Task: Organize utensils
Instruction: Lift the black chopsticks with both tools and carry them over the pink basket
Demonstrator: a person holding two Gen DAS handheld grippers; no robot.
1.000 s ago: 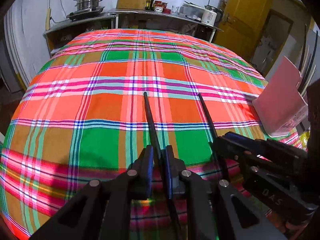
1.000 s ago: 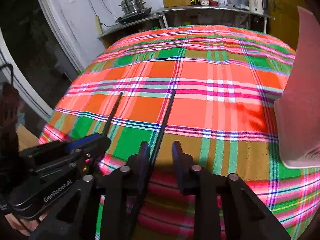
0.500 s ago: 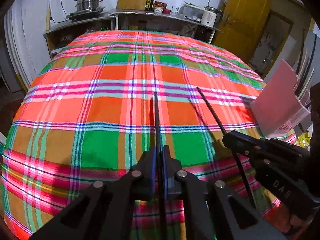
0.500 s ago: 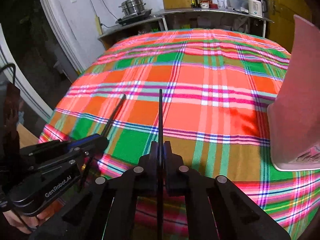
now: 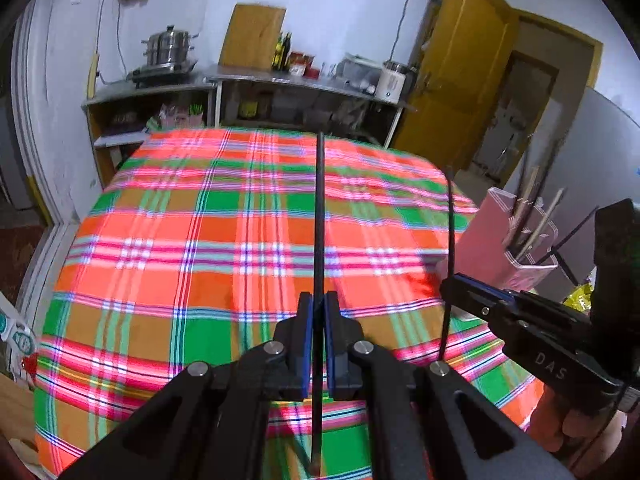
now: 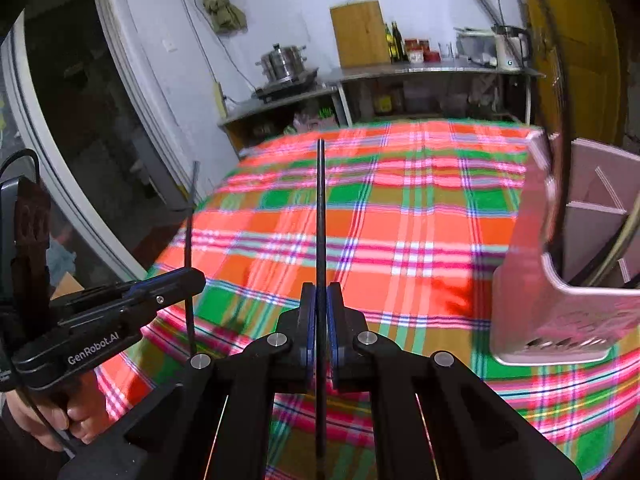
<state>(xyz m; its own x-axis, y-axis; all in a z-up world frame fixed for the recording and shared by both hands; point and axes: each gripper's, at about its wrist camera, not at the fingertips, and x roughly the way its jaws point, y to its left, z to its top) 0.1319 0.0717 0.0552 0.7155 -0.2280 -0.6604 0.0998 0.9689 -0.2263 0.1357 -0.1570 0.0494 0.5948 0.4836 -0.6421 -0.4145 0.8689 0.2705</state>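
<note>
My left gripper (image 5: pixel 316 312) is shut on a black chopstick (image 5: pixel 320 216) that sticks up and forward over the plaid tablecloth (image 5: pixel 168 248). My right gripper (image 6: pixel 321 304) is shut on a second black chopstick (image 6: pixel 321 208), also held clear of the cloth. In the left wrist view the right gripper (image 5: pixel 450 286) shows at the right, its chopstick (image 5: pixel 450 232) upright. In the right wrist view the left gripper (image 6: pixel 192 278) shows at the left with its chopstick (image 6: pixel 191 232). A pink utensil holder (image 6: pixel 560 312) stands to the right, with several chopsticks (image 5: pixel 536 220) in it.
Behind the table runs a metal counter (image 5: pixel 288 80) with a steel pot (image 5: pixel 170 50), bottles and a kettle. A yellow door (image 5: pixel 460 92) is at the back right. A person's hand (image 6: pixel 60 416) grips the left tool's handle.
The right gripper's jaws closed onto their chopstick. Both grippers rose from the cloth with a chopstick each, and the views tilted up to show more of the room.
</note>
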